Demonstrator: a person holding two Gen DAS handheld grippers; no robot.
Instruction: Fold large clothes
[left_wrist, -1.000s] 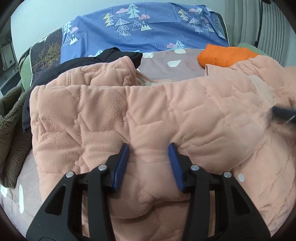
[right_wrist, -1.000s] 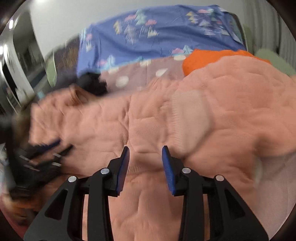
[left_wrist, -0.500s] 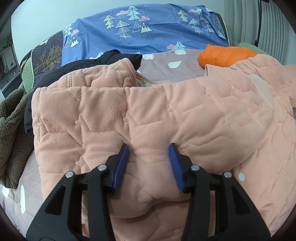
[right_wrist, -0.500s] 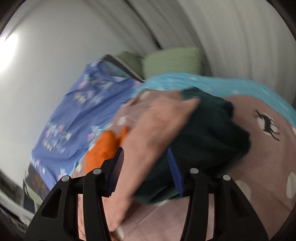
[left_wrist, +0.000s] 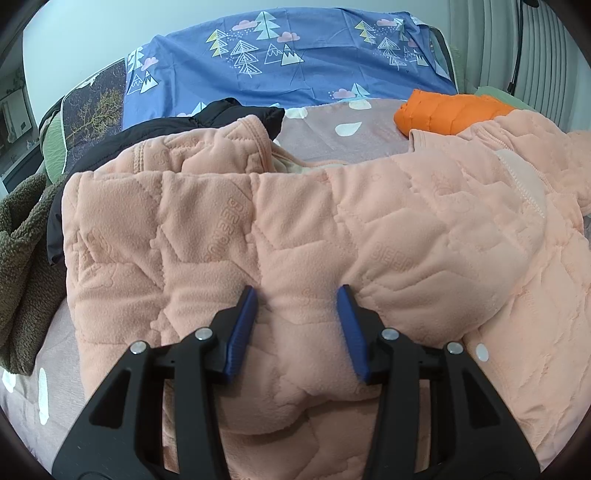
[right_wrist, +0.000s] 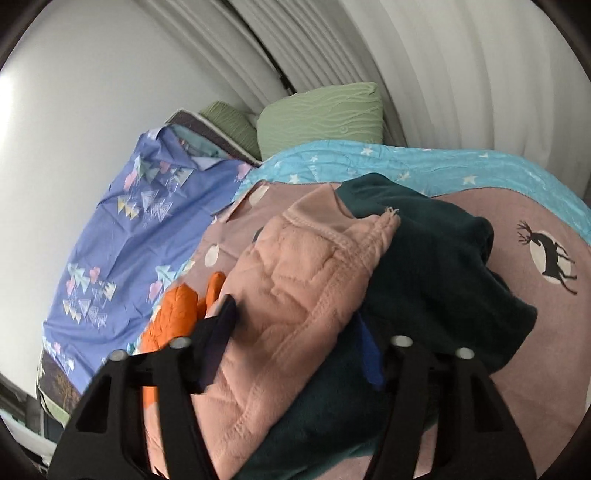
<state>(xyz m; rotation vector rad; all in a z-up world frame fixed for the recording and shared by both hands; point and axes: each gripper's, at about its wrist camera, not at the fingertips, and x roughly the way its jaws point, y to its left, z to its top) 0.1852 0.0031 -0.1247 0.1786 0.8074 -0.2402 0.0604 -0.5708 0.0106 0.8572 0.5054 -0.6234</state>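
Fleece fills both views: the peach quilted jacket (left_wrist: 295, 229) lies across the bed (left_wrist: 332, 136), its bulk spread over the centre of the left wrist view with one folded layer lying over another. The left gripper (left_wrist: 297, 326) sits at the lower centre of that frame, its blue pads half apart with a plump ridge of the fleece bulging up between them. The pads look pressed into the fabric on either side, which reads as a pinch kept on the fold so the body of the garment stays put while the other end is worked.

In the right wrist view, the same jacket runs as a narrow band, probably a sleeve or edge with its cuff, from lower centre toward the upper middle, draped over a dark green garment (right_wrist: 443, 266). The right gripper (right_wrist: 295, 343) straddles this band at the bottom of the frame and its jaws are closing; the peach fabric lies between them, though blur hides whether the pads already bite. That placement suits lifting the loose part back over the body.

An orange padded item (right_wrist: 173, 314) sits at the left of the right gripper, and again at the upper right of the left wrist view. A black garment (left_wrist: 207, 118) and a brown fleece (left_wrist: 22, 251) crowd the left edge.
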